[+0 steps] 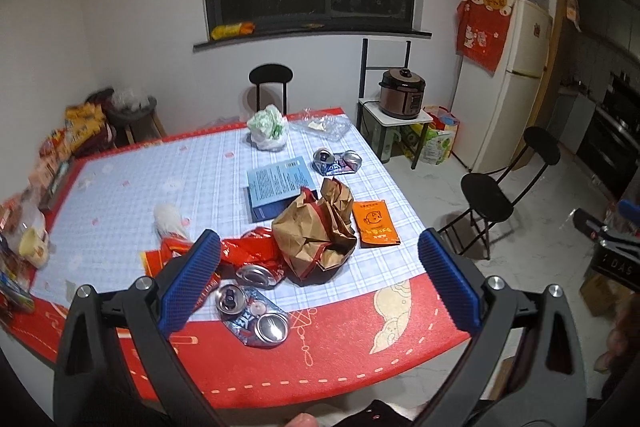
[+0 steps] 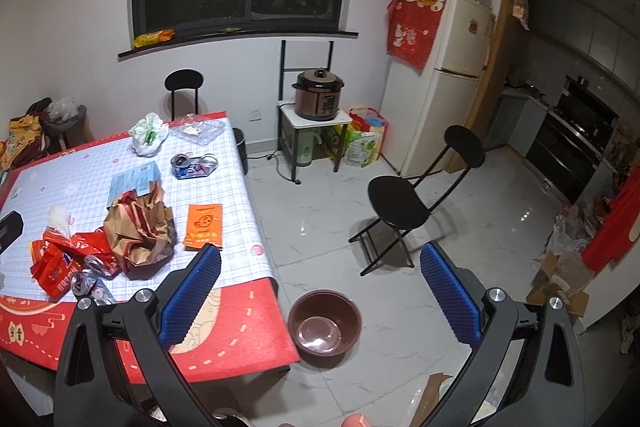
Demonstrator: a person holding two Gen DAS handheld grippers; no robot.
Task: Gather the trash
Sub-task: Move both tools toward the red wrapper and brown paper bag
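Both grippers, left gripper (image 1: pixel 318 277) and right gripper (image 2: pixel 320 289), spread wide and empty above table (image 1: pixel 400 327) edge; crushed can (image 1: pixel 256 315) nearest that edge: approach low, clamp across flattened body.

Brown paper bag (image 1: pixel 316 227), orange packet (image 1: pixel 375 221), blue-checked table (image 1: pixel 160 179) with red, perhaps gold-patterned border.

No print legible, packets too blurred

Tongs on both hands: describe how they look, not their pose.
Left tongs and right tongs match: two blue ribbed pads on black plastic arms with triangular cutouts and silver round bolts. No cables show. A fingertip peeks in below each.
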